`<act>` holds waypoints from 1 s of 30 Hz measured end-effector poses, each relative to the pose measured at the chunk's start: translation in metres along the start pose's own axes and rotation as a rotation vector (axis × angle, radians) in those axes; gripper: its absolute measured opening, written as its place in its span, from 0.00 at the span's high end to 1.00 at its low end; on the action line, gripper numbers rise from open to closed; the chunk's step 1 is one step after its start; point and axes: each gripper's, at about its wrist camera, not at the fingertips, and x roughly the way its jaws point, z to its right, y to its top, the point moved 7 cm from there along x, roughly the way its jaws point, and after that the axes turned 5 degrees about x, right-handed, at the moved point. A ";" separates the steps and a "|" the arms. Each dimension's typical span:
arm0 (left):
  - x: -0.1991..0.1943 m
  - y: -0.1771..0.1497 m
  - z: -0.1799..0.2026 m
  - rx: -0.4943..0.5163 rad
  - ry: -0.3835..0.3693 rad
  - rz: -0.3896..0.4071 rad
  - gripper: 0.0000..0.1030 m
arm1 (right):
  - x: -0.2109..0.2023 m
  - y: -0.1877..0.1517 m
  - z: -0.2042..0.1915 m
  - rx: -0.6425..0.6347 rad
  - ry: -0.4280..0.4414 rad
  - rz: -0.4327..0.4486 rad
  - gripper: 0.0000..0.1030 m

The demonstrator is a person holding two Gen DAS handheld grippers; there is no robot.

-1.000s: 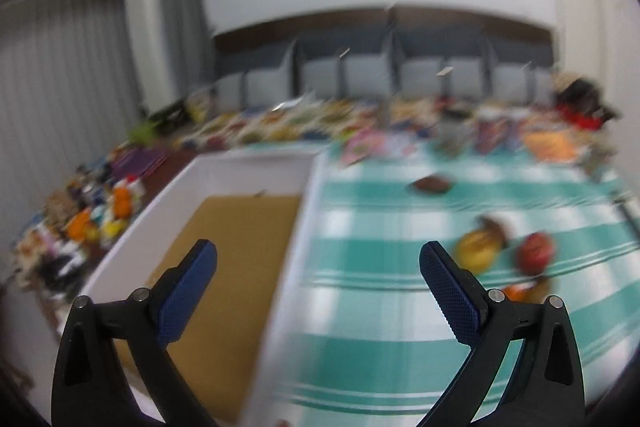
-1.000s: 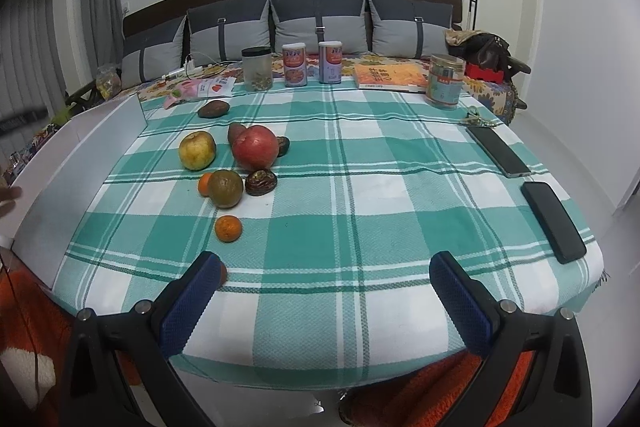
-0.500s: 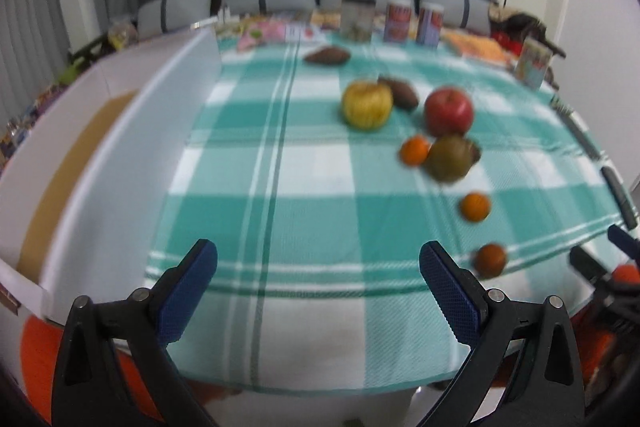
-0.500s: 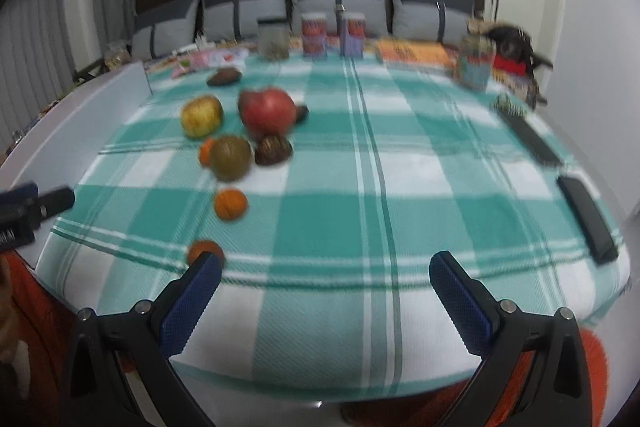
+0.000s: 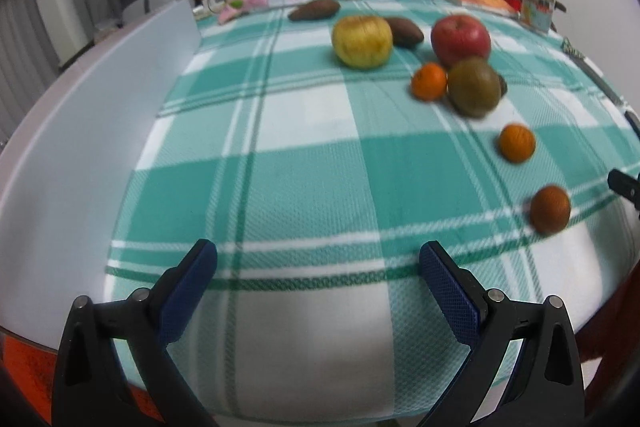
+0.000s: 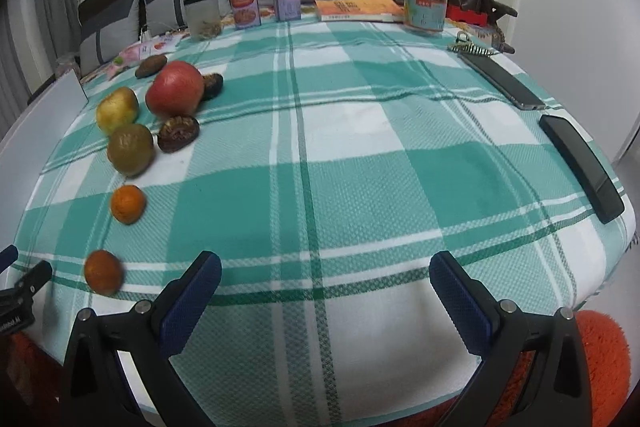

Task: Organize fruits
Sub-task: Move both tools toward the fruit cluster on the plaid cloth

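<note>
Left gripper (image 5: 318, 267): fingers spread wide, empty, above the near edge of the checked cloth (image 5: 304, 163).
Right gripper (image 6: 325, 277): fingers spread wide, empty, over the near edge too.
Fruit: on the cloth's left part, loosely grouped; yellow apple (image 5: 362, 42), red apple (image 5: 460, 39), green-brown fruit (image 5: 474, 87) touching a small orange (image 5: 429, 81).
Two more oranges (image 5: 517, 143): apart, nearer the edge.
White box (image 5: 92, 131): left of the cloth.
Phones (image 6: 582, 167): right side.
</note>
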 end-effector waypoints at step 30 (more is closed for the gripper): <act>0.007 -0.007 -0.006 -0.056 -0.065 -0.048 0.01 | 0.022 -0.007 -0.012 -0.073 0.004 0.008 0.00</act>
